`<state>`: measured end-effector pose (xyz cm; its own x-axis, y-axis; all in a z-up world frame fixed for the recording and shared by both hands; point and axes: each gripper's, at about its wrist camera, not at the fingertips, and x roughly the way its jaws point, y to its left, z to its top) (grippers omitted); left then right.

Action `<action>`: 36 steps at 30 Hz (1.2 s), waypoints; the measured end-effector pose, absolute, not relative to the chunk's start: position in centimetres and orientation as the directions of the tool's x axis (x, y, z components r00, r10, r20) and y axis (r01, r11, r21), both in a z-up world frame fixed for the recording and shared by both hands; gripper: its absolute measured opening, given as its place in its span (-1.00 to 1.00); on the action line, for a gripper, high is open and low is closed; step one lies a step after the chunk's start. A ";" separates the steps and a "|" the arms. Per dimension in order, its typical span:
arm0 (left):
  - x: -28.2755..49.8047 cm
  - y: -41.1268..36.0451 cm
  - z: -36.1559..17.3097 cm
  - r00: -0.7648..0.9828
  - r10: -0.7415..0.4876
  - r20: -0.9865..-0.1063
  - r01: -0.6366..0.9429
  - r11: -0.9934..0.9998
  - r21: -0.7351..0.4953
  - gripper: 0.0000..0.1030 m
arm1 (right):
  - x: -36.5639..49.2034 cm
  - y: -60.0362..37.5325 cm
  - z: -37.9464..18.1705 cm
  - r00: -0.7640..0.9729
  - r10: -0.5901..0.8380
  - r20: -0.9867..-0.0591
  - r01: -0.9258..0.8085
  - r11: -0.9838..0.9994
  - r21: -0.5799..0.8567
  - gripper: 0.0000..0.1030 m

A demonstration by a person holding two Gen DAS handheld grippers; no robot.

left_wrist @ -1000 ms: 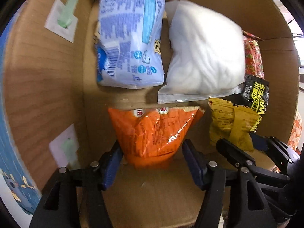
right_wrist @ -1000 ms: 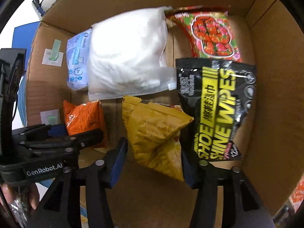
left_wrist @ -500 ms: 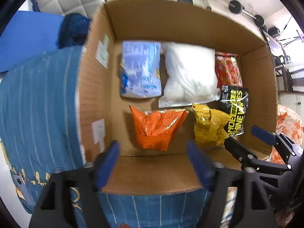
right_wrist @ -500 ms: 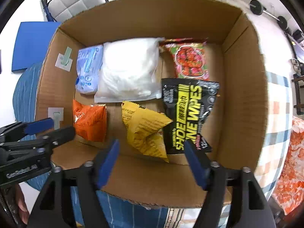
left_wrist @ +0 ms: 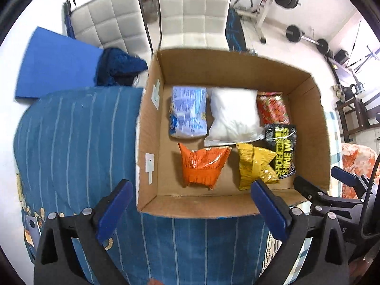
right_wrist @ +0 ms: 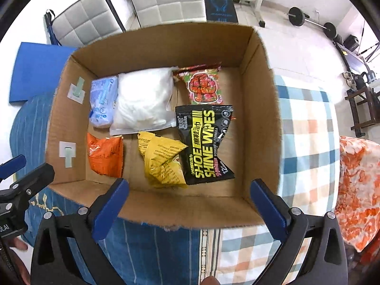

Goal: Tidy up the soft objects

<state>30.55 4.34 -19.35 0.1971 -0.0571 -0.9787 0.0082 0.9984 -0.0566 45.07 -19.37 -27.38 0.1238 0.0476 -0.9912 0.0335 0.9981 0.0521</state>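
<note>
Six soft packs lie in the cardboard box [right_wrist: 258, 109]: blue pack [right_wrist: 103, 102], white bag [right_wrist: 142, 99] and red pack [right_wrist: 204, 86] along the far wall, orange bag [right_wrist: 105, 155], yellow bag [right_wrist: 163, 161] and black wipes [right_wrist: 205, 144] toward the near wall. Left gripper [left_wrist: 190, 196] and right gripper [right_wrist: 190, 194] hang above the near rim, jaws spread wide and empty. No loose item shows outside, so sorting looks essentially complete

1. White floor [left_wrist: 296, 54], brightly lit.
2. Two white padded chairs [left_wrist: 192, 11] at back, side by side.
3. Blue mat [left_wrist: 54, 68] on floor at left, w/ dark blue cloth [left_wrist: 118, 68] beside it.
4. Weight bench & barbell [right_wrist: 308, 20] at back right.
5. Dark wooden rack [right_wrist: 361, 104] far right.
6. Blue striped cover [left_wrist: 71, 142] & checked cover [right_wrist: 306, 128] under everything.
</note>
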 end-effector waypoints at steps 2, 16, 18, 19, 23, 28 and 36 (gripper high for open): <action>29.5 4.1 -17.7 0.243 -0.042 -0.969 0.011 0.999 -0.040 0.98 | 44.4 -19.6 -26.0 0.150 0.041 -0.988 0.040 0.998 0.047 1.00; 18.6 3.1 -4.9 0.513 0.026 -0.858 -0.016 1.000 0.020 0.98 | 34.6 -20.6 -11.9 0.380 0.045 -0.924 0.071 0.994 0.078 1.00; 17.2 3.2 -3.5 0.519 0.004 -0.855 -0.019 1.000 -0.007 0.98 | 33.1 -20.4 -9.8 0.403 0.042 -0.914 0.068 0.995 0.076 1.00; 16.5 3.2 -2.9 0.524 0.002 -0.851 -0.021 1.000 -0.011 0.98 | 32.5 -20.4 -8.9 0.412 0.041 -0.910 0.066 0.995 0.075 1.00; 14.3 3.3 -0.7 0.544 0.011 -0.839 -0.026 1.000 -0.004 0.98 | 29.7 -20.5 -5.4 0.446 0.051 -0.893 0.061 0.994 0.087 1.00; 11.6 3.0 1.5 0.562 0.053 -0.826 -0.033 0.999 0.041 0.98 | 26.1 -20.3 -1.9 0.473 0.085 -0.877 0.039 0.992 0.117 1.00; 8.7 3.0 4.1 0.584 0.016 -0.812 -0.021 1.000 0.005 0.98 | 21.9 -19.1 2.1 0.505 0.102 -0.857 -0.017 0.994 0.109 1.00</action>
